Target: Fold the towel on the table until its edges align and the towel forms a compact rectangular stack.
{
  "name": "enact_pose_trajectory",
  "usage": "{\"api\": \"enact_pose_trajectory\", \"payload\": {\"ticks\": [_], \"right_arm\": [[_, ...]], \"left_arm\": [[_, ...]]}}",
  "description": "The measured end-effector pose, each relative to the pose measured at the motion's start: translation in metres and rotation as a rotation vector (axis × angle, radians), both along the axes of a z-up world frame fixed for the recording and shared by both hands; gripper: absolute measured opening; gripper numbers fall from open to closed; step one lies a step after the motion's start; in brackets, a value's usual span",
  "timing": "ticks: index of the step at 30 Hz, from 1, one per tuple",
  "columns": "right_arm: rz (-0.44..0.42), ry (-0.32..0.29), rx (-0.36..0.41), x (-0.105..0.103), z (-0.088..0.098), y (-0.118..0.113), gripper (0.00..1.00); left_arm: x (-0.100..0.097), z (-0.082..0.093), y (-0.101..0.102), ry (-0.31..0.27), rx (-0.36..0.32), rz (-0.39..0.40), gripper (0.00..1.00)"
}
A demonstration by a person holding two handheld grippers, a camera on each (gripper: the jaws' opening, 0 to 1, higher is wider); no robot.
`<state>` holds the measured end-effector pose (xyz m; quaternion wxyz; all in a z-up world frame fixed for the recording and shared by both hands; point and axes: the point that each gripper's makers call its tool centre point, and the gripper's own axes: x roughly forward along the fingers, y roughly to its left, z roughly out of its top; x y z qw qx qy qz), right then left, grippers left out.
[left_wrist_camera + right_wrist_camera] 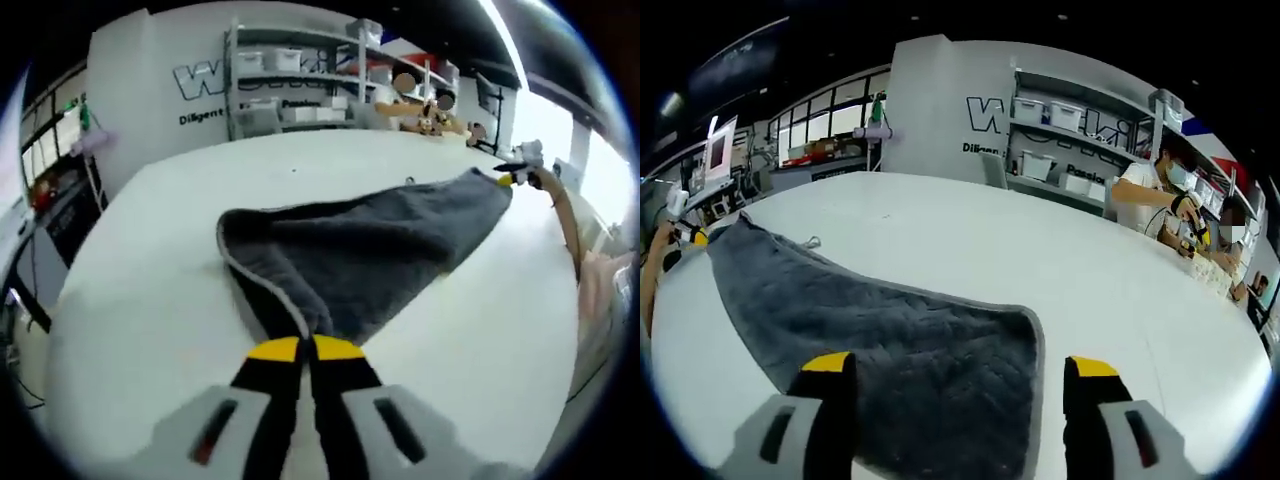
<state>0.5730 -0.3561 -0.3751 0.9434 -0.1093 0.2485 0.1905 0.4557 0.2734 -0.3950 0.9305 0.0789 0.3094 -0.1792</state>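
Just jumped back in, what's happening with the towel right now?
A person is folding a grey towel on a white table with two handheld grippers. The left gripper is shut on one corner, lifting that end so it curls over. The right gripper is open, its jaws standing either side of the towel's near edge, which lies flat. The fold is only started; the edges are not lined up yet.

1. The grey quilted towel (890, 340) lies on the white round table (1040, 260), stretched across its near part.
2. Metal shelving with storage boxes (300, 85) stands beyond the table's far edge.
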Motion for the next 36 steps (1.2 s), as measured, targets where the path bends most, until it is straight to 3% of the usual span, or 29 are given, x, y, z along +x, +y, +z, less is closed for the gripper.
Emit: {"api": "enact_pose_trajectory", "payload": {"ticks": [3,17,31,36], "right_arm": [[-0.001,-0.002,0.0,0.0,0.0,0.0,0.89],[0.0,0.022,-0.017,0.003,-0.005,-0.003,0.88],[-0.008,0.027,-0.03,0.008,-0.005,-0.01,0.88],[-0.011,0.024,-0.032,0.004,-0.006,-0.008,0.88]], "left_arm": [[0.003,0.007,0.01,-0.016,0.043,0.033,0.04],[0.01,0.047,0.031,-0.077,0.067,0.061,0.04],[-0.006,-0.002,0.088,0.086,0.157,0.212,0.04],[-0.003,-0.008,0.093,0.082,0.18,0.232,0.12]]}}
